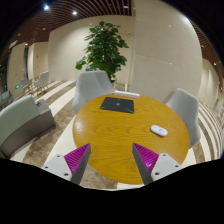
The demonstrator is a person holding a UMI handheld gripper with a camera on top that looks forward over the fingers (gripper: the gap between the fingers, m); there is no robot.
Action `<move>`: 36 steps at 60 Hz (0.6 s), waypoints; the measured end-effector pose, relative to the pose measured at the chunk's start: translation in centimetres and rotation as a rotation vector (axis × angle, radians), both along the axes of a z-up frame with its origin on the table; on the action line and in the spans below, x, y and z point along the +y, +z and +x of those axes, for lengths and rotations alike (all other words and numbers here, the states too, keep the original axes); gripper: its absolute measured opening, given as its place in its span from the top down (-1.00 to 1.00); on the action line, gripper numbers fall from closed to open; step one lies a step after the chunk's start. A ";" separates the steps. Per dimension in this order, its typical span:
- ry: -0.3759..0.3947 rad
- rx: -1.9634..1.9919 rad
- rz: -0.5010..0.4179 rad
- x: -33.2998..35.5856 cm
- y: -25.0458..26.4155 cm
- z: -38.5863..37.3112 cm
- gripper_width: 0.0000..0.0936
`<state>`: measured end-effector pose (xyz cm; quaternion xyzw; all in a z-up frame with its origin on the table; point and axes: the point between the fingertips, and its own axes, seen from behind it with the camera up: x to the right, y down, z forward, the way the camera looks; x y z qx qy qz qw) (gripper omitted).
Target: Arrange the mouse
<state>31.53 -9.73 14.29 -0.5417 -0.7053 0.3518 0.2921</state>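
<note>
A small white mouse (159,130) lies on the right part of a round wooden table (120,135). A dark mouse pad (118,104) lies on the far side of the table, beyond the mouse and to its left. My gripper (111,158) is above the table's near edge, well short of the mouse, which is ahead of the right finger (147,157). The fingers stand wide apart with nothing between them.
Two grey chairs stand at the table, one behind (92,88) and one at the right (184,106). A green sofa (20,122) is at the left. A tall potted plant (103,48) stands behind by the wall.
</note>
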 end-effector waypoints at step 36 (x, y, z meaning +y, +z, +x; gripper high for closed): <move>-0.245 -0.003 0.087 21.3 -7.2 -8.7 -0.85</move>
